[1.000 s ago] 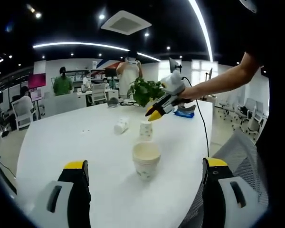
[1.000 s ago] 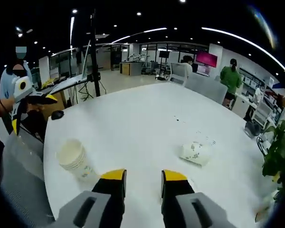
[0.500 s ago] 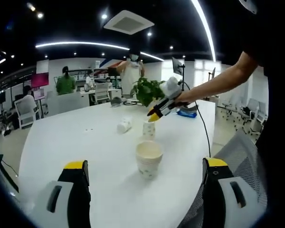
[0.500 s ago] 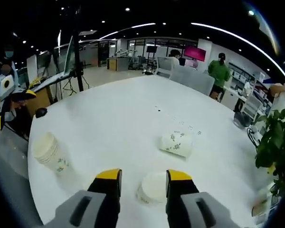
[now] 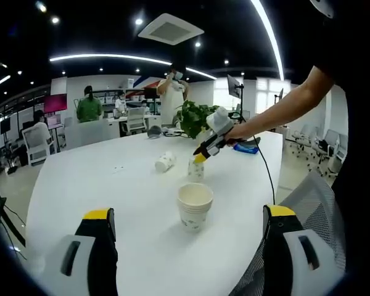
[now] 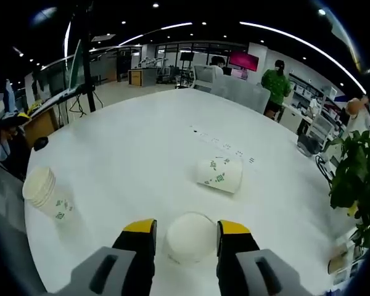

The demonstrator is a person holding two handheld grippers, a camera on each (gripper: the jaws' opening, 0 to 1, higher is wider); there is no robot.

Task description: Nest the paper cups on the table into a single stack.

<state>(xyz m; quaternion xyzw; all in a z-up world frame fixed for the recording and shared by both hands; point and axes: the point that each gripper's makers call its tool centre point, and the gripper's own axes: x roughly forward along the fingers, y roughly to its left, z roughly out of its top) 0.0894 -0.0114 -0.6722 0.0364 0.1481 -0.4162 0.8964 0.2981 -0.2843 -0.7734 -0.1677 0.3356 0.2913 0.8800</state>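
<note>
Upright cup (image 6: pixel 190 237) between right jaws; bare tabletop (image 6: pixel 135 154) beyond.

Office clutter around my white table (image 5: pixel 80 185)

A leafy potted plant (image 5: pixel 191 117) stands at the table's far edge, a blue object (image 5: pixel 243 148) lies near it, and people in green (image 5: pixel 89 108) and white (image 5: pixel 171 98) stand beyond the table.

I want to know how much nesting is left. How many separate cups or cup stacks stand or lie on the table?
3: a nested stack near the table edge, an upright cup between the right gripper's jaws, and a cup lying on its side farther out. How many cups the stack holds is unclear.
</note>
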